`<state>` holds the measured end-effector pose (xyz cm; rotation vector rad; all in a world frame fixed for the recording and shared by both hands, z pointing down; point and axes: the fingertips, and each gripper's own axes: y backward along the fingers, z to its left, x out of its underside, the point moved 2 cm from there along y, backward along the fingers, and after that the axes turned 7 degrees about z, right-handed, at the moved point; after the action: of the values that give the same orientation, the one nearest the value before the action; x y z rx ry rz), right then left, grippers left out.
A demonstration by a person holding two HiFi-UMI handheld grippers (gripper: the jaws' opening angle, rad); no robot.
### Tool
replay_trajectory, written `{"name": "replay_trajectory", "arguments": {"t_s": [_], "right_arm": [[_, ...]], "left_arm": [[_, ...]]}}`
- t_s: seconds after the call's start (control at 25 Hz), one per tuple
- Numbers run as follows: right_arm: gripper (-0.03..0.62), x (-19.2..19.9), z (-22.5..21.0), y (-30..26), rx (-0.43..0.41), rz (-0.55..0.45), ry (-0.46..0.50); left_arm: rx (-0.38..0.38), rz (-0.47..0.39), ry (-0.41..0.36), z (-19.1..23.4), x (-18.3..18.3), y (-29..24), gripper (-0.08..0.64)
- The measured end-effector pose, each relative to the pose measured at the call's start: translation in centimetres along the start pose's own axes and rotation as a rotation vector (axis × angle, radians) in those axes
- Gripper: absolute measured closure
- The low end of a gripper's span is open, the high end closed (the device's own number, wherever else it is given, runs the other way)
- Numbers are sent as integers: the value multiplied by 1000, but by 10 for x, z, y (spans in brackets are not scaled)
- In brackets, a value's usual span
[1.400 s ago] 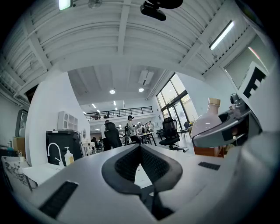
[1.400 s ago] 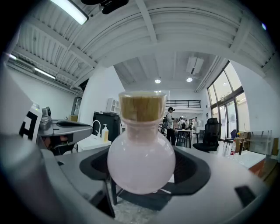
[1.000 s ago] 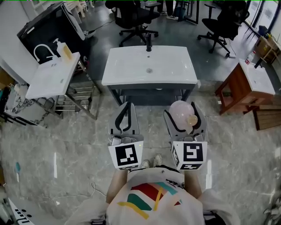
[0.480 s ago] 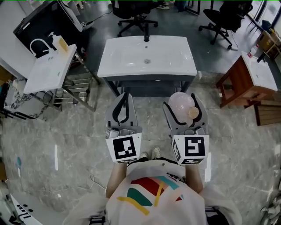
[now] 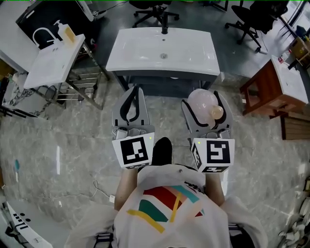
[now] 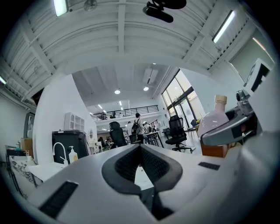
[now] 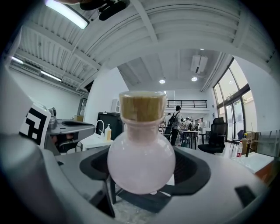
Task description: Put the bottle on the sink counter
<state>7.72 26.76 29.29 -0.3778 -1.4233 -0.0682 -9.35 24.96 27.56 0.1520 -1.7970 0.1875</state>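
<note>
A round, pale pink bottle with a cork stopper sits between the jaws of my right gripper, which is shut on it. In the right gripper view the bottle stands upright, its cork on top, filling the middle of the right gripper. My left gripper is level with it at the left, its jaws shut together with nothing in them; in its own view the left gripper points forward and the bottle shows at the right. The white sink counter stands just ahead of both grippers.
A second white basin on a metal stand with a soap dispenser stands at the left. At the right is a wooden cabinet. Office chairs stand behind the sink. My dark shoe shows between the grippers on the marble floor.
Both grippers have come nearer to the sink counter's front edge, the bottle still held in the right one. A shoe has stepped forward between the grippers.
</note>
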Motion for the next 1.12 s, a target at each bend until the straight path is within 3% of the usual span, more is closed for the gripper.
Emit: {"name": "replay_trajectory", "arguments": {"t_s": [0.6, 1.12], "right_arm": [[201, -3, -8, -39, -38, -21, 13], [201, -2, -18, -86, -29, -6, 7]], "left_arm": [[-30, -56, 42, 13, 1, -45, 543], [17, -50, 31, 16, 6, -102, 543]]}}
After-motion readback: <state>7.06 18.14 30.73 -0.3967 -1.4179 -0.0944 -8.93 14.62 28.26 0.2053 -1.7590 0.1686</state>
